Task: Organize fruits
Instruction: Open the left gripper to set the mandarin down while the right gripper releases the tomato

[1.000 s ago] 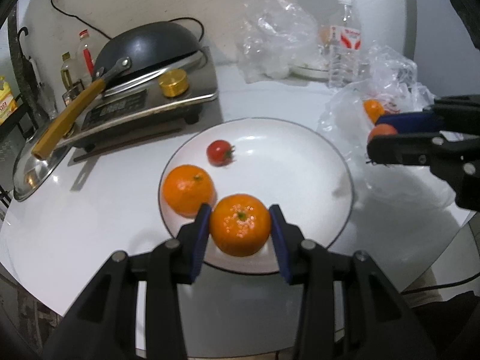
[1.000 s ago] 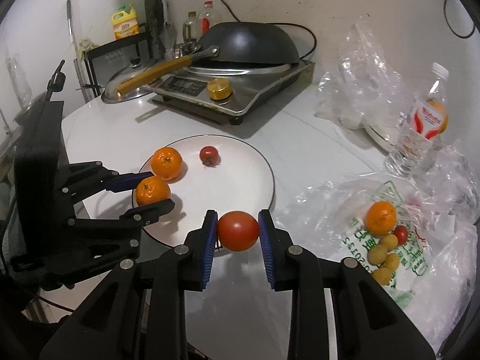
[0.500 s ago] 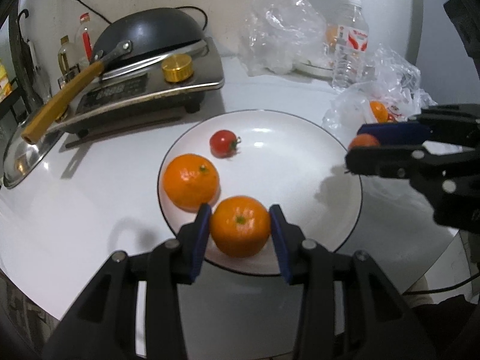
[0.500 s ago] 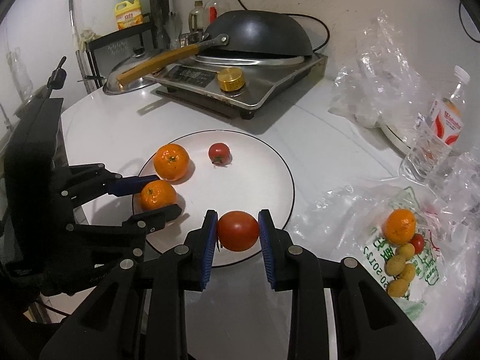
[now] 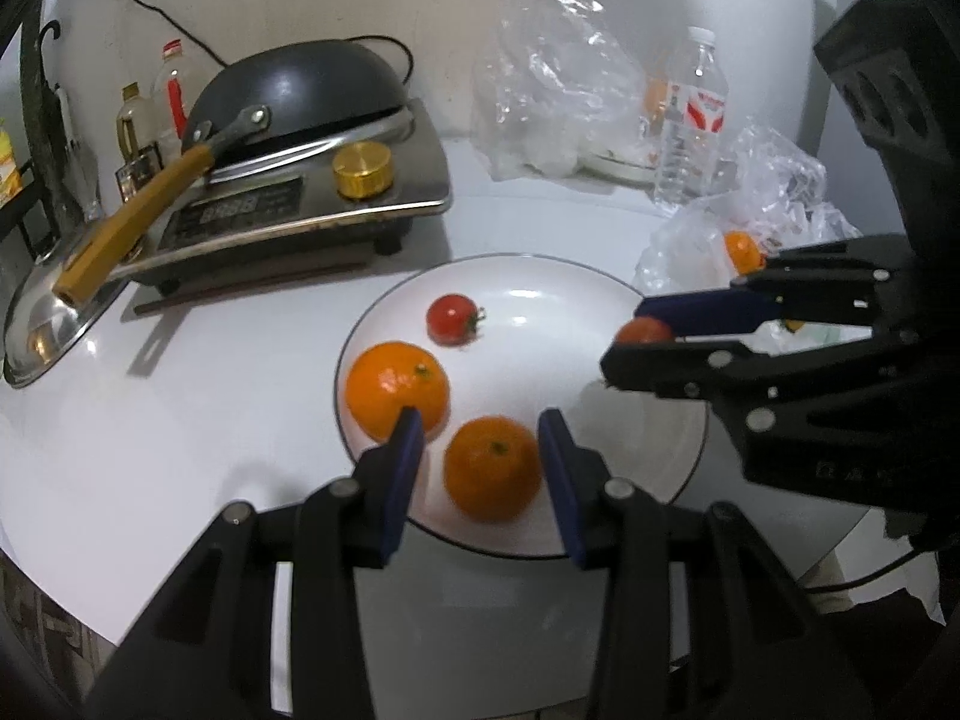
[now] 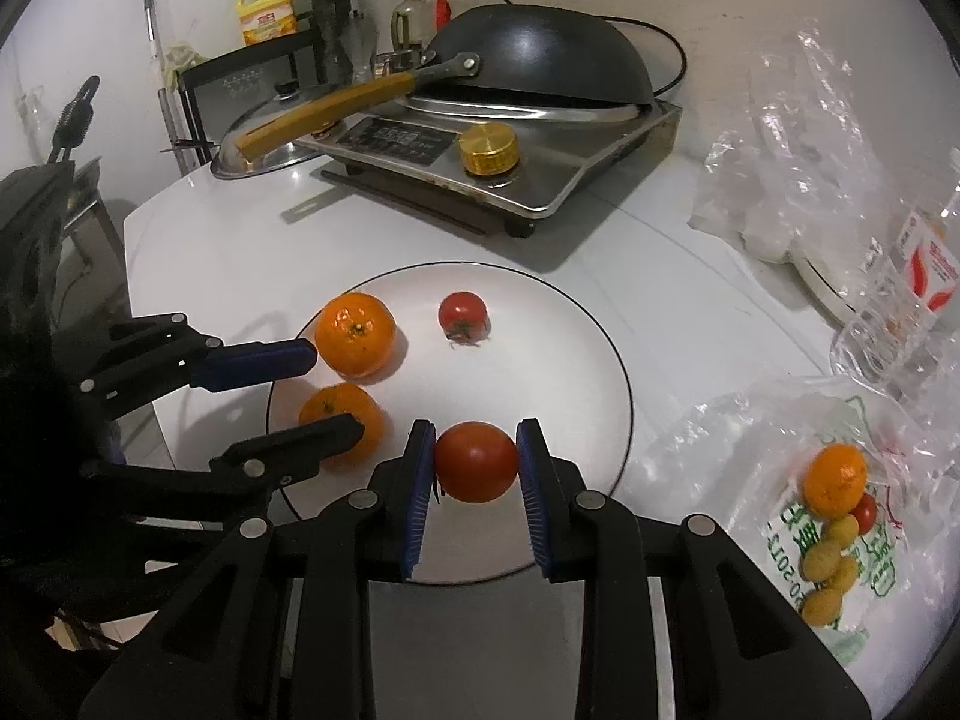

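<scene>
A white plate (image 5: 576,300) (image 6: 540,312) holds two oranges and a small tomato (image 5: 453,319) (image 6: 461,313). My left gripper (image 5: 480,462) is open; the near orange (image 5: 492,468) (image 6: 342,420) lies on the plate between its fingers, with gaps on both sides. The other orange (image 5: 397,390) (image 6: 355,333) sits beside it. My right gripper (image 6: 477,468) is shut on a large red tomato (image 6: 476,461) (image 5: 645,331), held over the plate's near right edge.
An induction cooker (image 5: 288,210) with a black wok (image 6: 540,54) stands behind the plate. A plastic bag with an orange and small fruits (image 6: 834,510) lies at right. A water bottle (image 5: 690,120) and crumpled plastic (image 5: 558,108) stand at the back.
My left gripper has opened and let the near orange go onto the plate. My right gripper has carried the tomato in over the plate.
</scene>
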`<state>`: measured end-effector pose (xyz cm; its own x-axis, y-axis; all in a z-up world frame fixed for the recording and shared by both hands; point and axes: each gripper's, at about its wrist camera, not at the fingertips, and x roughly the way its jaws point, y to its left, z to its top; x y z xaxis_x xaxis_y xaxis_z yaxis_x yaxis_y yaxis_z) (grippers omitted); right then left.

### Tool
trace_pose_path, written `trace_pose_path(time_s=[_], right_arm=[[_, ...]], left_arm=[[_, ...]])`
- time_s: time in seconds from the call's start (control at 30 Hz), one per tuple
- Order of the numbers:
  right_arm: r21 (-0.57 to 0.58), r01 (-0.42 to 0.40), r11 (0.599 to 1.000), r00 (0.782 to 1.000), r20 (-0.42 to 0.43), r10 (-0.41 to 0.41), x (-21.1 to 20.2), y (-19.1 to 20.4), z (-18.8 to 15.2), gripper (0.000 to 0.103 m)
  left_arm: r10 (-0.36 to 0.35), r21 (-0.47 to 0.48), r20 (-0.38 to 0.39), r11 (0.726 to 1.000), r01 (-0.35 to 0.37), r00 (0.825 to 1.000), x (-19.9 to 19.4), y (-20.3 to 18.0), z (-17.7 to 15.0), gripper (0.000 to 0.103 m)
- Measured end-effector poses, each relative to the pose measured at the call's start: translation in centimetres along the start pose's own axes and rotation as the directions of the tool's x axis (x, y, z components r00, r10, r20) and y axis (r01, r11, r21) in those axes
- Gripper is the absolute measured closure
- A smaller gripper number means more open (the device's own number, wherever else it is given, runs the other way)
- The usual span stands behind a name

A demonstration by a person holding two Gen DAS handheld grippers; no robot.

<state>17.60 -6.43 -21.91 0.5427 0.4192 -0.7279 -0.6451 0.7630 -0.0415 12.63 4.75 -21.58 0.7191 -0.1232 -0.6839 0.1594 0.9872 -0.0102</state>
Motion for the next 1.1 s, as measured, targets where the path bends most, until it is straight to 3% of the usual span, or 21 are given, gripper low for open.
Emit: trace_pose_path(time_s=[0.23, 0.67, 1.1], right_arm=[[-0.005, -0.031, 1.000, 0.999, -0.011, 0.030, 1.6, 0.3, 1.1, 0.073], [0.021, -0.083, 0.996, 0.996, -0.040, 0.084, 4.9, 0.5, 2.5, 0.073], [0.038, -0.089, 0.995, 0.995, -0.043, 0.091, 5.2, 0.5, 2.8, 0.073]], left_arm=[[0.024, -0.058, 0.042, 0.998, -0.021, 0.999, -1.1, 2.0, 0.1, 0.061], [0.034, -0.131, 0.020, 0.991, -0.031, 0.999, -0.4, 4.7, 0.0, 0.061], [0.039, -0.157, 0.019, 0.987, -0.035, 0.999, -0.3, 4.8, -0.2, 0.060]])
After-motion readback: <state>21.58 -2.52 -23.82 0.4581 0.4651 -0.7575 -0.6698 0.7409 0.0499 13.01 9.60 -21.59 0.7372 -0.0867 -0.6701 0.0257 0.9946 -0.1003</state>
